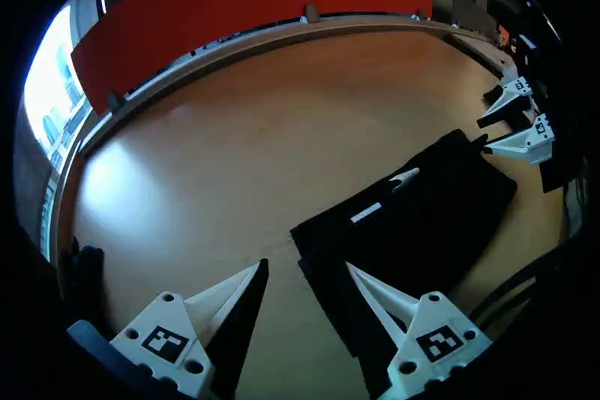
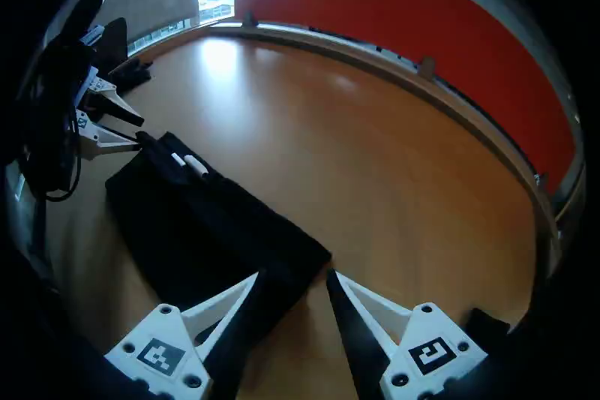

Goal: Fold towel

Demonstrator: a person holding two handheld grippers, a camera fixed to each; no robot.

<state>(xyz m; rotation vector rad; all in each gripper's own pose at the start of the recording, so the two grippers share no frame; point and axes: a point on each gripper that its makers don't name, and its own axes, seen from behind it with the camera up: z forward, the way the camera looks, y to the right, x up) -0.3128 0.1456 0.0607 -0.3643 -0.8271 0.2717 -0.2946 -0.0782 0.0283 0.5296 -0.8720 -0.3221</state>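
Towel (image 1: 420, 220): black cloth, soft, light and limp; likely slides on smooth wood; best pinched at a corner or hem. Near corner lies just ahead of the left gripper (image 1: 305, 265), fingers spread, empty. Opposite corner sits at the right gripper (image 2: 294, 274), likewise parted, holding nothing. Lies flat on the table (image 1: 262, 137), possibly already doubled.

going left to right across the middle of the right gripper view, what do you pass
left gripper → black towel → bare wooden table → red panel
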